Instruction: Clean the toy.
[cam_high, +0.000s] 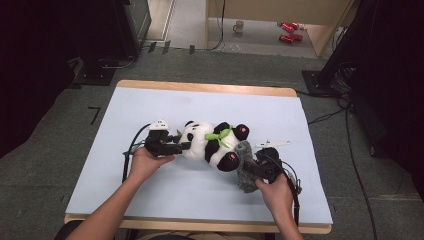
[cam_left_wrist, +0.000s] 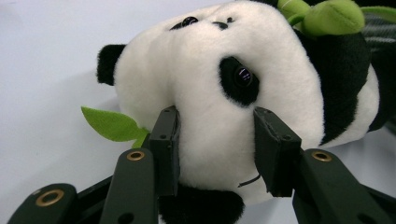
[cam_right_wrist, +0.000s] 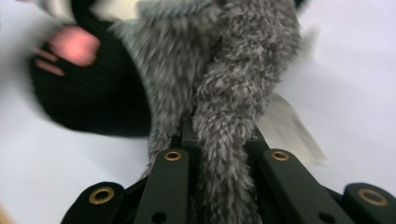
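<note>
On the pale blue mat covering the table, a panda plush lies on its side near the centre, head to the left and feet to the right; a green scarf crosses its body, and a green leaf projects beside the head.

Left gripper: positioned at the left of the panda, held by the left hand; jaws clamped on the white head, one pad on each side, plush bulging between them in the left gripper view; one black ear and one eye patch lie just beyond the pads.

Right gripper: positioned at the near right of the panda, held by the right hand; jaws closed tight on a grey fur cloth, which rises from between them in the right gripper view; the cloth lies against the panda's black foot with its pink sole; a white tag shows to the right of the cloth.

Beyond the table's far edge, a mug and red cans rest on the floor.
</note>
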